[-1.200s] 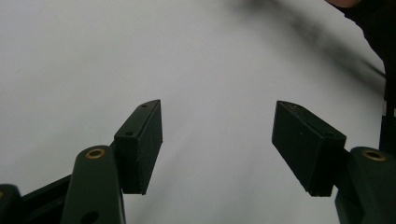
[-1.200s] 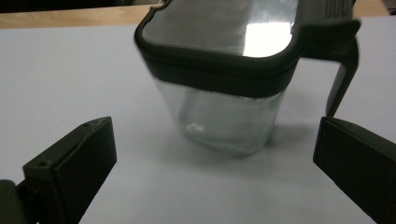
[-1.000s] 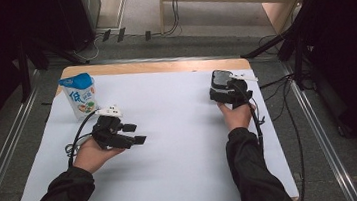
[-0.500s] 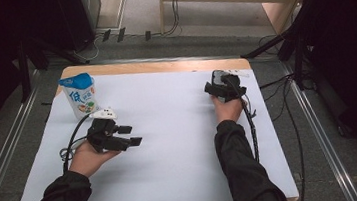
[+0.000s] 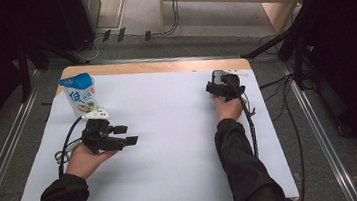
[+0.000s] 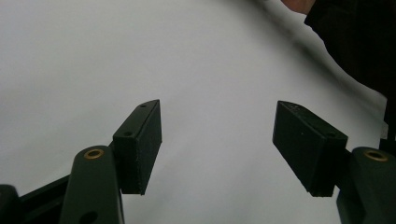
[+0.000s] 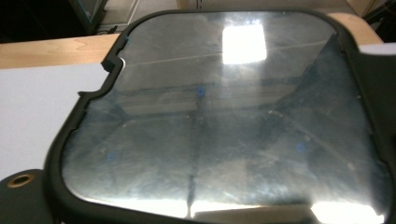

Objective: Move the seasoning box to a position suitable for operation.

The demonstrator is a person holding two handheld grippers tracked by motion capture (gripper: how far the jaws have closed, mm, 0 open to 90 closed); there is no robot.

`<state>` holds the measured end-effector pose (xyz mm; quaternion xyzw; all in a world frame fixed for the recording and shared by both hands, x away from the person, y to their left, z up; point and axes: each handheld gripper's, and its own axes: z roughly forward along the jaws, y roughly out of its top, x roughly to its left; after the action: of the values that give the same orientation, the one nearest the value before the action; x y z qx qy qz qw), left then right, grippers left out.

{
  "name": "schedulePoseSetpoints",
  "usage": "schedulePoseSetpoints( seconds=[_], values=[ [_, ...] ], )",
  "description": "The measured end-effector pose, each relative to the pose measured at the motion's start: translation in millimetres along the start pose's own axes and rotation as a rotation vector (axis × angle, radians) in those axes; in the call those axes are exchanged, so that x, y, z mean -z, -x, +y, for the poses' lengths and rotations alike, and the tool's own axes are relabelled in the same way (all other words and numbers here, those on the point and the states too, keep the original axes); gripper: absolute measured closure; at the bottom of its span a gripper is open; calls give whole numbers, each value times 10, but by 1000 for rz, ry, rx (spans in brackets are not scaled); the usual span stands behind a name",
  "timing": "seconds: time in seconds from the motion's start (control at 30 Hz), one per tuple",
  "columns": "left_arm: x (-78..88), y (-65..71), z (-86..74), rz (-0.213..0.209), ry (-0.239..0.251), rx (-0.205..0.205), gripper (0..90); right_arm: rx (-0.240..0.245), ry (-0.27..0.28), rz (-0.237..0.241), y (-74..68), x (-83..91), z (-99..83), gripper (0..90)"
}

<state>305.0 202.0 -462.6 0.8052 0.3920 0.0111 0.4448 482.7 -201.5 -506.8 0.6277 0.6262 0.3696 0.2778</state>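
Table [image 5: 176,191]: a white sheet covers its top.
Carton [image 5: 79,95]: blue-topped, upright at the far left corner.
Left gripper [image 5: 129,135]: jaws wide apart, nothing held, near the carton.
Right gripper [image 5: 221,87]: far right; a shiny dark-rimmed panel [image 7: 224,116] right up close; grip cannot be told.

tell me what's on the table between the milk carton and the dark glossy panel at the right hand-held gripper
In the high view, only bare white sheet lies between the milk carton and the dark glossy panel at the right hand-held gripper.
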Motion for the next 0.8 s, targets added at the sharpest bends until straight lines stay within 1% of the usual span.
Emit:
schedulePoseSetpoints(
  seconds=[0.03,0.17,0.2,0.23,0.27,0.3,0.37,0.53,0.6,0.67,0.7,0.8],
  values=[
    [-4,-4,0,-5,-1,-2,337,19,9,-5,-4,7,3,99],
    [-19,7,10,-8,0,-7,339,31,-2,-5,7,20,4,111],
    [-24,9,13,-7,-4,-7,339,28,7,-11,0,34,3,126],
    [-28,6,16,-9,-8,-9,339,46,19,-17,3,51,7,139],
    [-36,3,17,-14,-8,-10,339,46,19,-22,9,66,14,144],
    [-42,3,19,-14,-10,-11,339,47,21,-8,30,65,20,145],
    [-52,6,22,-16,-15,-15,339,35,17,5,59,79,27,148],
    [-52,6,22,-16,-16,-15,339,62,16,11,69,98,13,152],
    [-48,-3,19,-14,-17,-11,339,42,14,19,73,108,13,152],
    [-46,-9,16,-15,-12,-7,338,40,8,23,74,117,17,155],
    [-44,-10,13,-16,-10,-4,338,47,9,22,72,127,23,158],
    [-37,-18,10,-12,-11,-2,338,46,6,41,59,161,35,158]
  ],
)
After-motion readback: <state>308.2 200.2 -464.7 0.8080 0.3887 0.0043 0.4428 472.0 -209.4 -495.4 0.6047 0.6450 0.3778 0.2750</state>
